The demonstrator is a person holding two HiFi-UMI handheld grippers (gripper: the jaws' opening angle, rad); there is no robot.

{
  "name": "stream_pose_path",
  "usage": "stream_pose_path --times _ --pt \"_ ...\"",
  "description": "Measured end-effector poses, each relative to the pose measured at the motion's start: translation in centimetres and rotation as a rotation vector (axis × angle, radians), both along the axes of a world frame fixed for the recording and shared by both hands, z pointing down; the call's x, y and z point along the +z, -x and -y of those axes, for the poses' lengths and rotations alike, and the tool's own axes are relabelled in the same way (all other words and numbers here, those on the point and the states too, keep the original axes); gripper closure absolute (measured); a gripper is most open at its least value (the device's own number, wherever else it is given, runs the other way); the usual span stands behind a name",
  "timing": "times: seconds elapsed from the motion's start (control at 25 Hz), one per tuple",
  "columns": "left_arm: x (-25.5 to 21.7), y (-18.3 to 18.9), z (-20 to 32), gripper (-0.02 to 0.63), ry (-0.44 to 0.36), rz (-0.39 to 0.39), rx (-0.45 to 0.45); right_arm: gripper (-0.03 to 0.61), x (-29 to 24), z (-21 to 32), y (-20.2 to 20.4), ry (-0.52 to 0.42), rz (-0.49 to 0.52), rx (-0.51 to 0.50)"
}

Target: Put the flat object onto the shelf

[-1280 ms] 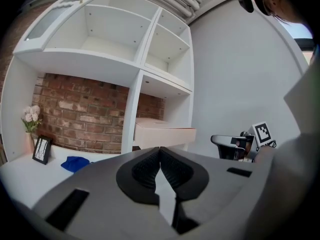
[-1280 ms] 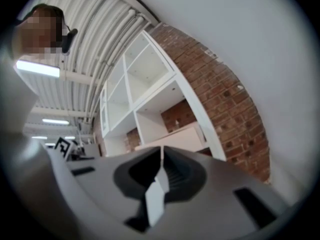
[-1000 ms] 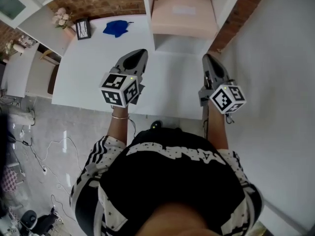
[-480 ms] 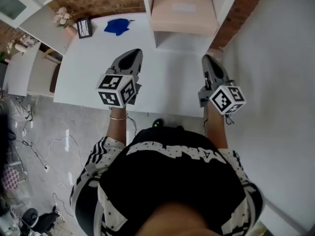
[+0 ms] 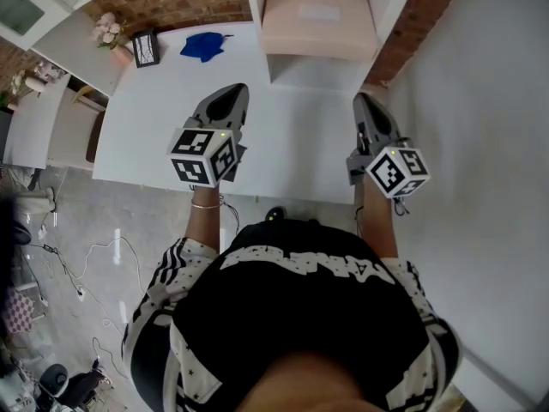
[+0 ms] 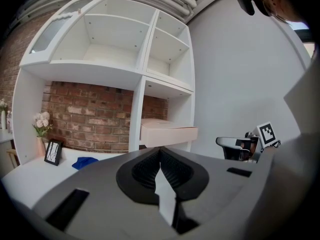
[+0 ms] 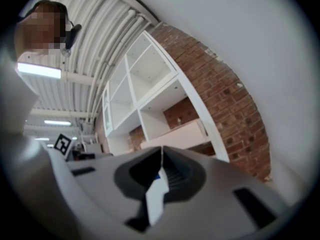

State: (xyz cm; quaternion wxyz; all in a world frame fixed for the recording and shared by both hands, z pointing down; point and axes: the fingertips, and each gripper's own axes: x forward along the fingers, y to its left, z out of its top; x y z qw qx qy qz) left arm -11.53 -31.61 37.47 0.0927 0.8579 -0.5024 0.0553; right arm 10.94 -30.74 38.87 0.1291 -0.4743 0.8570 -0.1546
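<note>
Both tools are clenched on nothing. The left gripper (image 5: 225, 101) and the right gripper (image 5: 367, 110) each have their jaws pressed together, and their own views show only the ribbed pads meeting, with no object between them. They hang side by side in front of the shelf unit (image 5: 256, 15), over the white table (image 5: 163, 118). This looks like a resting pose, not a carry.

The flat object, a pale pink flat box (image 5: 319, 11), lies inside the lowest open compartment of the shelf unit. It rests level on the board there, and its front edge juts out past the shelf's front. That puts it ahead of both grippers and well apart from them, nearer the right one's line. Neither touches it, so the placing looks done.

To the left of the shelf unit lie a blue cloth (image 5: 202, 47), a small picture frame (image 5: 145, 50) and a vase of flowers (image 5: 107, 31).
</note>
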Motion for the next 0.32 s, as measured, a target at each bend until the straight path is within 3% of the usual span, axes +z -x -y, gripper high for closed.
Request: stream_pose_path --times 0.32 --pt "-0.08 -0.27 0.46 0.577 -0.006 0.003 0.004 0.546 -0.08 0.44 -0.34 -0.007 0.007 0.004"
